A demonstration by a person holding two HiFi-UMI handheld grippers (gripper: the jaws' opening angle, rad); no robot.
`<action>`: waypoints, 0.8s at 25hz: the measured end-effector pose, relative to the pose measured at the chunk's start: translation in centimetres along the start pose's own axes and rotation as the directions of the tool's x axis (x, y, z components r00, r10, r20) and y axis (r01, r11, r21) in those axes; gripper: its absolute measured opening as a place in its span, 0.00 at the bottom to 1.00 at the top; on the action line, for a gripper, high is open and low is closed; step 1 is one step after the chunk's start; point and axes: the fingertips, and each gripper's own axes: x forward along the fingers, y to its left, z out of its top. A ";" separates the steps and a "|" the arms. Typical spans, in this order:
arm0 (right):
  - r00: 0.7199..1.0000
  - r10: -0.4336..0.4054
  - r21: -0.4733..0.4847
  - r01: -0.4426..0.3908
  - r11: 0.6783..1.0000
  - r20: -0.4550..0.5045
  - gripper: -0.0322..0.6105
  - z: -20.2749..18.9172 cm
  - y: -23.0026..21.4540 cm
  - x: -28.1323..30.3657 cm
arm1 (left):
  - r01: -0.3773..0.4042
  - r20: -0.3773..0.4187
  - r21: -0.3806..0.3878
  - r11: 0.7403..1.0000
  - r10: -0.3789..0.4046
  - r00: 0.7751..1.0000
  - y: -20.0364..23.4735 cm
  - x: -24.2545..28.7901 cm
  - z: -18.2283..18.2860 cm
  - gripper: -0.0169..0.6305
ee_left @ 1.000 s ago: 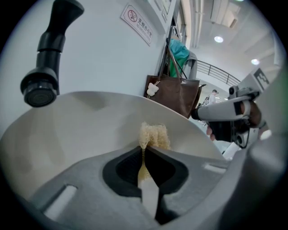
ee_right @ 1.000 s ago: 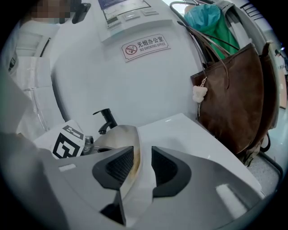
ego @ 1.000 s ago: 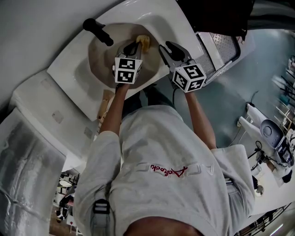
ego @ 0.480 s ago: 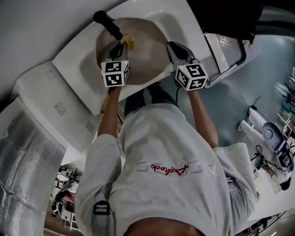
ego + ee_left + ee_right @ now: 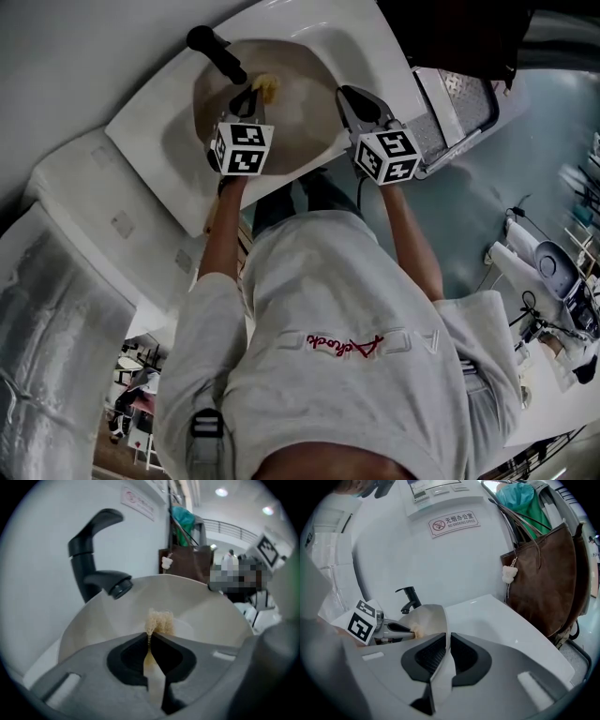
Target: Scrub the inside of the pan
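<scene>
A cream-coloured pan point(image 5: 300, 103) lies tilted in the white sink point(image 5: 150, 141). My left gripper point(image 5: 251, 97) is shut on a yellow sponge point(image 5: 266, 87), which presses on the pan's inner wall below the black tap point(image 5: 216, 53). In the left gripper view the sponge point(image 5: 159, 622) sticks out past the left gripper point(image 5: 150, 637), with the pan's inside point(image 5: 108, 620) behind it. My right gripper point(image 5: 349, 97) is shut on the pan's right rim. In the right gripper view the thin pan wall point(image 5: 431, 618) runs between the closed jaws of the right gripper point(image 5: 447, 637).
The black tap point(image 5: 93, 555) overhangs the pan's far side. A brown bag point(image 5: 543, 573) hangs to the right of the sink's rim point(image 5: 501, 620). A wall with a no-smoking sign point(image 5: 454, 522) stands behind. A metal rack point(image 5: 459, 94) sits right of the sink.
The left gripper has carried the sponge across the pan's inside toward the tap, then shifted slightly. The right gripper has kept its hold on the rim.
</scene>
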 end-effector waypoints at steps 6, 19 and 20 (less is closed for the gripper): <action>1.000 0.004 0.012 -0.004 1.000 0.004 0.11 0.0 0.0 0.0 | -0.024 -0.079 0.464 0.885 0.068 0.995 -1.8 1.0 -0.6 0.06; 1.000 0.021 0.007 -0.021 1.000 -0.007 0.11 -0.1 0.0 0.0 | -0.007 -0.126 0.711 0.703 0.138 0.982 0.0 2.2 -0.6 0.06; 1.000 0.021 0.007 -0.021 1.000 -0.006 0.11 0.0 0.0 0.1 | -0.002 -0.130 0.714 0.700 0.135 0.982 0.1 2.4 -0.6 0.06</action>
